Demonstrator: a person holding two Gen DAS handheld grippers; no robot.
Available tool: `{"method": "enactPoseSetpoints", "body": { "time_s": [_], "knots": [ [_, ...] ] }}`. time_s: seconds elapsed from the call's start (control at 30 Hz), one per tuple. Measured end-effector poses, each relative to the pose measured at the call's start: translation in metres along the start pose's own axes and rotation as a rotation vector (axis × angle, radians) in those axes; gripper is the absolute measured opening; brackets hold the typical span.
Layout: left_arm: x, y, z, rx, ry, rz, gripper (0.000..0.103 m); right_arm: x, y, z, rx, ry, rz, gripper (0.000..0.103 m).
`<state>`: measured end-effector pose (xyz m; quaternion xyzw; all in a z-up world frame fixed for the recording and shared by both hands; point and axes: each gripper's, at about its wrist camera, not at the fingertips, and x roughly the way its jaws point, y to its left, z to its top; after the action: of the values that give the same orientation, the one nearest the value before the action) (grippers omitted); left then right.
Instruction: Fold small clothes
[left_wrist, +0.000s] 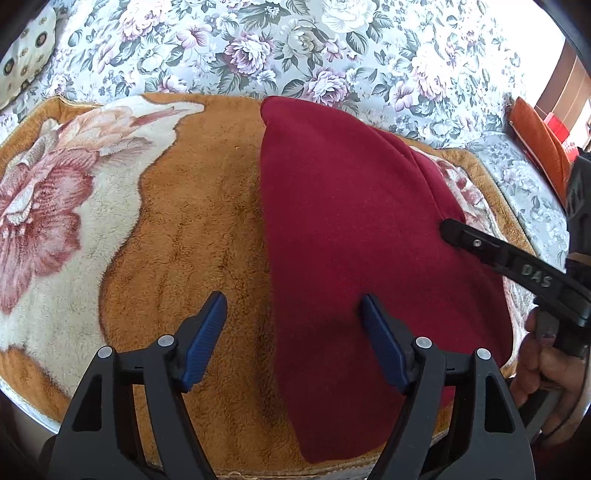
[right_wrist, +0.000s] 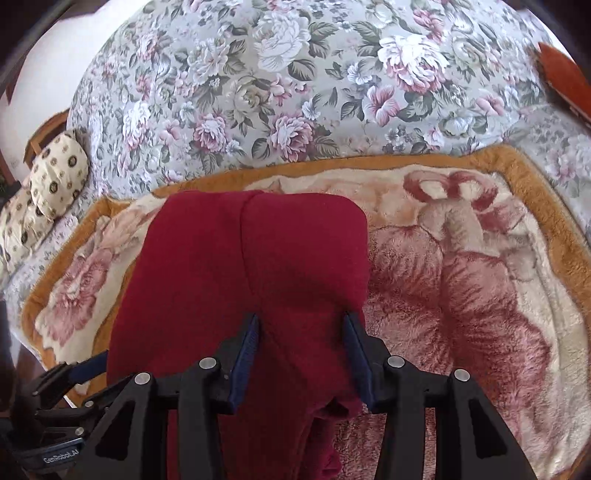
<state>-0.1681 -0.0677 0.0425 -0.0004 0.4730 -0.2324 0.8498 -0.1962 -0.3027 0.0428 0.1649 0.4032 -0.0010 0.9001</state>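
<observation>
A dark red garment lies folded on a brown plush blanket. My left gripper is open, low over the garment's left edge, with one blue pad over the blanket and one over the cloth. My right gripper is open with its jaws astride the near part of the garment; I cannot tell if the pads touch the cloth. The right gripper's finger also shows in the left wrist view, resting at the garment's right side. The left gripper shows in the right wrist view at the garment's left edge.
The blanket, with a pink flower print, lies on a floral bedspread. A cream patterned pillow sits at the far left. An orange cushion lies at the right. The bed's near edge runs just below the left gripper.
</observation>
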Motion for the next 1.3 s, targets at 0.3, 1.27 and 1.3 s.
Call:
{"method": "enactPoseSetpoints", "body": {
  "time_s": [0.3,1.27,1.3],
  "knots": [
    [-0.016,0.000,-0.004,-0.020,-0.031,0.040,0.076,-0.057,0.045,-0.032,-0.171,-0.007,-0.046,0.045],
    [-0.094,-0.036,-0.009,0.062,-0.196,0.257,0.076,-0.121,0.058,-0.047,-0.124,-0.148,-0.123,0.045],
    [-0.094,-0.036,-0.009,0.065,-0.195,0.254,0.076,-0.120,0.058,-0.048,-0.123,-0.148,-0.124,0.045]
  ]
}}
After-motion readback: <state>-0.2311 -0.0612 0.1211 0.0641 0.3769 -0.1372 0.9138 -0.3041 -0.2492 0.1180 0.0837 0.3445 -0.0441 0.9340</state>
